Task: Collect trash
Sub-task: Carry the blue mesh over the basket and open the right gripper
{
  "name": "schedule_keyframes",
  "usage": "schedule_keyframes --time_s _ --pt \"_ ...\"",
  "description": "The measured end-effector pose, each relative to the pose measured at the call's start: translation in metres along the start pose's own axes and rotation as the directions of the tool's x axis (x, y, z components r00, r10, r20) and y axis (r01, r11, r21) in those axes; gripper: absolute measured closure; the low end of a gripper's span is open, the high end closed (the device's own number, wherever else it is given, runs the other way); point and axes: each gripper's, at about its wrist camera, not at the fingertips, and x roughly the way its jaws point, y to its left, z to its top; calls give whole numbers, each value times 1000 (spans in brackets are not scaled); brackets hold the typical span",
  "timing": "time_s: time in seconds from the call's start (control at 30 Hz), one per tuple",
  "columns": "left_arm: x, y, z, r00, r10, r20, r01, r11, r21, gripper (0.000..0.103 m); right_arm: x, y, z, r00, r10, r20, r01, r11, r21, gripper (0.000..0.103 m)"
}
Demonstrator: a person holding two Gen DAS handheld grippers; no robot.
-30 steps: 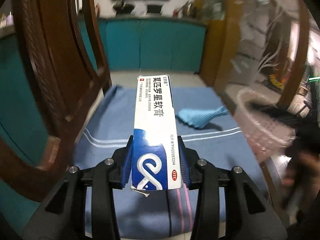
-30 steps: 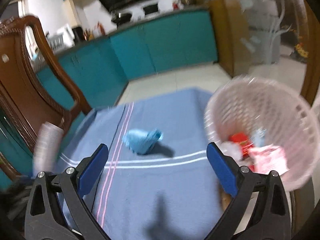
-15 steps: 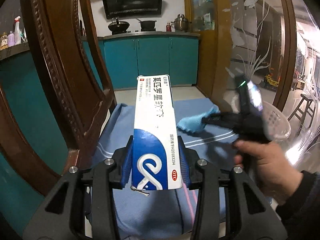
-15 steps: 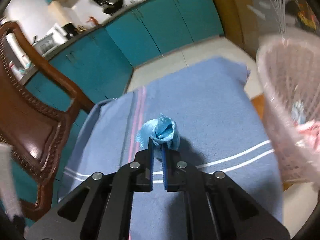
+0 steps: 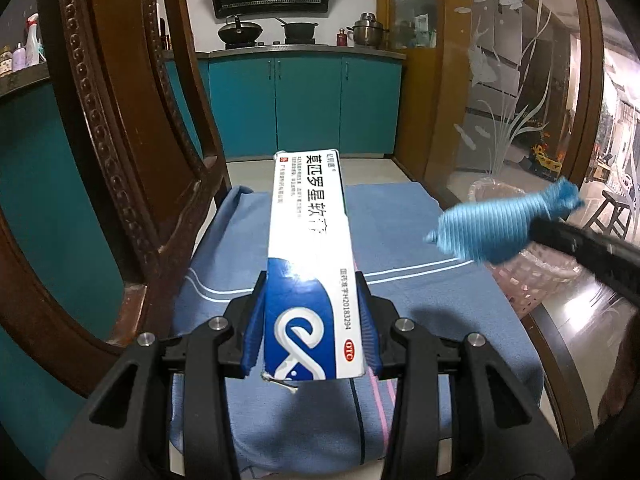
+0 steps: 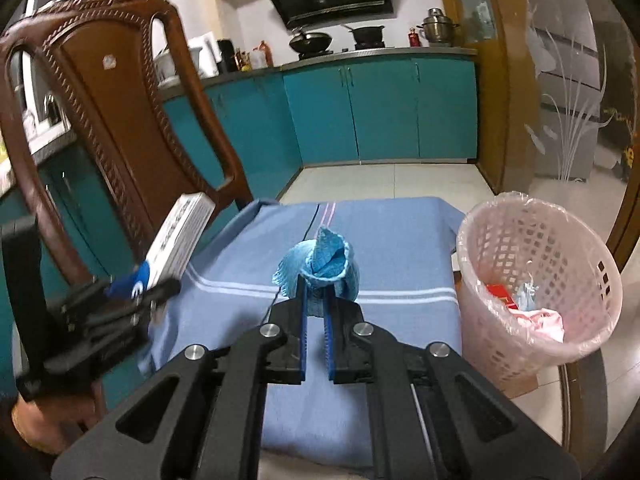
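We are pinching the blue wad (image 6: 320, 266) in the right gripper (image 6: 315, 320) at frame centre, beside the pink basket (image 6: 536, 280); left gripper (image 5: 310, 320) fingers are clamping the ointment box (image 5: 310, 264).

White-blue box (image 5: 310, 256): "莫匹罗星软膏", red "OTC" oval, "H20183294"

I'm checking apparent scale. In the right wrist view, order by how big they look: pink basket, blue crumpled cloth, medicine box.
1. pink basket
2. medicine box and blue crumpled cloth: similar, cloth nearer the camera, unranked.
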Motion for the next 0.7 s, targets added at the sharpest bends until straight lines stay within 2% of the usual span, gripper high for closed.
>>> schedule_keyframes --time_s 0.17,0.7 --pt "6 -2 -1 1000 1 -19 -1 1000 -5 62 19 4 -9 998 -6 -62 4 999 -32 95" --pt "8 2 -1 1000 -1 -31 0 1000 -12 62 21 12 -7 998 4 -60 -7 999 -41 95"
